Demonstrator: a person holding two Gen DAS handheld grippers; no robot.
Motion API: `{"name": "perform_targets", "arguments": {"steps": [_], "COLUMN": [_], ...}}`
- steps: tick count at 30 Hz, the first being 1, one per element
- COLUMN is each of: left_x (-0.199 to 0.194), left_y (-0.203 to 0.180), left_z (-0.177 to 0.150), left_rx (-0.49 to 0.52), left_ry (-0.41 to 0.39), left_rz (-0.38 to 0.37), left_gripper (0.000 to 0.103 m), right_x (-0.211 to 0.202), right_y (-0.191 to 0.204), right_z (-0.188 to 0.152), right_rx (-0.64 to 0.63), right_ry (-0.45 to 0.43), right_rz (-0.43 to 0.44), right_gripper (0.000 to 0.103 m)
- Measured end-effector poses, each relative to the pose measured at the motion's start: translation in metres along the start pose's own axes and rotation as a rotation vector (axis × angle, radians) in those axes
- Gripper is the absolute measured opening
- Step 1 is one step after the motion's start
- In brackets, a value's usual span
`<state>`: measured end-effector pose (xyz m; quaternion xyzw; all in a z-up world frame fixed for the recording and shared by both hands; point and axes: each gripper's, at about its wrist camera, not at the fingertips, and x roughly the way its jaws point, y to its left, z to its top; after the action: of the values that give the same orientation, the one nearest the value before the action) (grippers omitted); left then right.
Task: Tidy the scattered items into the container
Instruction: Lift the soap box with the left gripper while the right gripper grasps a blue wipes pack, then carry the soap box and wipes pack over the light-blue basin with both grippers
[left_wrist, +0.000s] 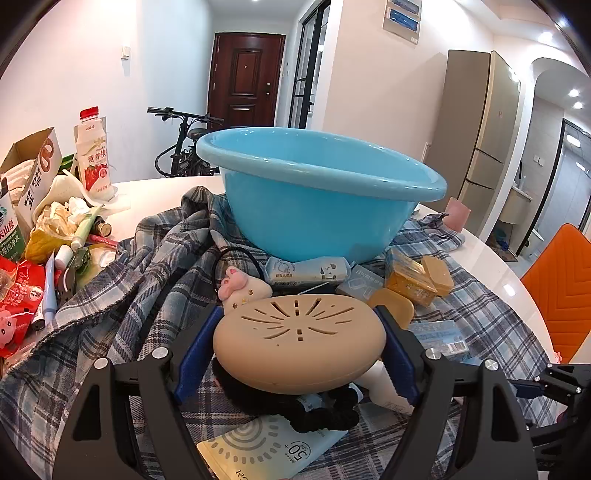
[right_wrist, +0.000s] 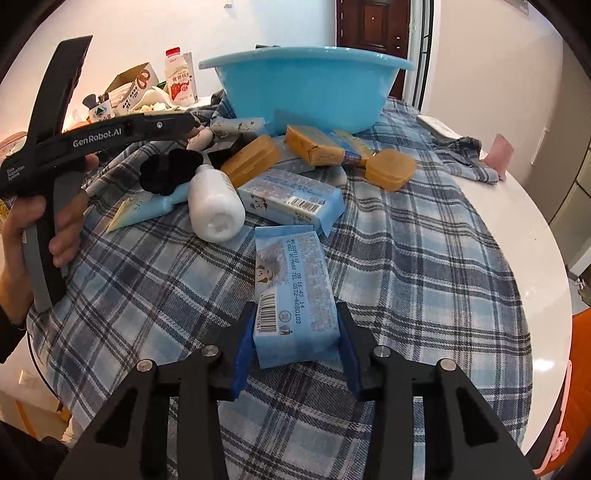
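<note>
Left wrist: left gripper (left_wrist: 300, 341) fingers pinch a tan vented oval case (left_wrist: 299, 341), held above the plaid cloth (left_wrist: 122, 295). Blue basin (left_wrist: 317, 195) sits just ahead on the cloth, small packs at its base.

Right wrist: right gripper (right_wrist: 295, 332) fingers clamp a light-blue tissue pack (right_wrist: 293, 295) lying on the cloth over the white worktop (right_wrist: 517, 221). Basin (right_wrist: 306, 88) well ahead, behind a white bottle (right_wrist: 214, 206) and tan boxes.

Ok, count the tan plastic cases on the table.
3. An oval vented case held in the left gripper; one small case beside the white bottle; a second small case right of the yellow pack. More may hide under clutter.
</note>
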<state>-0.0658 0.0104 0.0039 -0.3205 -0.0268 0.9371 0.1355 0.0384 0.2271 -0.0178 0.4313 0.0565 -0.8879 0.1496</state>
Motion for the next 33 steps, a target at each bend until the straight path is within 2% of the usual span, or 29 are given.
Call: {"name": "perform_targets", "arguments": {"steps": [8,16,26,30,33], "left_x": [-0.007,-0.010,-0.014,-0.018,-0.019], "left_y": [0.001,0.002,0.004,0.007,0.011], "left_z": [0.003,0.004,0.005,0.007,0.008], "left_rx": [-0.007,-0.010,-0.011,-0.023,-0.027], "left_ry": [-0.023,-0.041,-0.062,-0.086,-0.099], "left_rz": [-0.019,-0.015,-0.004,0.006,0.032], "left_gripper": [0.079,0.079,0.079,0.079,0.079], "right_x": [-0.029,-0.051,-0.077,-0.066,-0.043], "right_y": [0.006,0.015,0.034,0.031,0.023], "right_z": [0.016,0.057,0.153,0.199,0.229], "right_rx": [0.019,-0.003,-0.084,-0.085,-0.052], "right_ry": [-0.107,-0.225,-0.408,-0.433,-0.439], "right_rz": [0.006,-0.023,-0.038,-0.045,-0.066], "right_gripper": [0.043,0.043,0.043,0.043,0.043]}}
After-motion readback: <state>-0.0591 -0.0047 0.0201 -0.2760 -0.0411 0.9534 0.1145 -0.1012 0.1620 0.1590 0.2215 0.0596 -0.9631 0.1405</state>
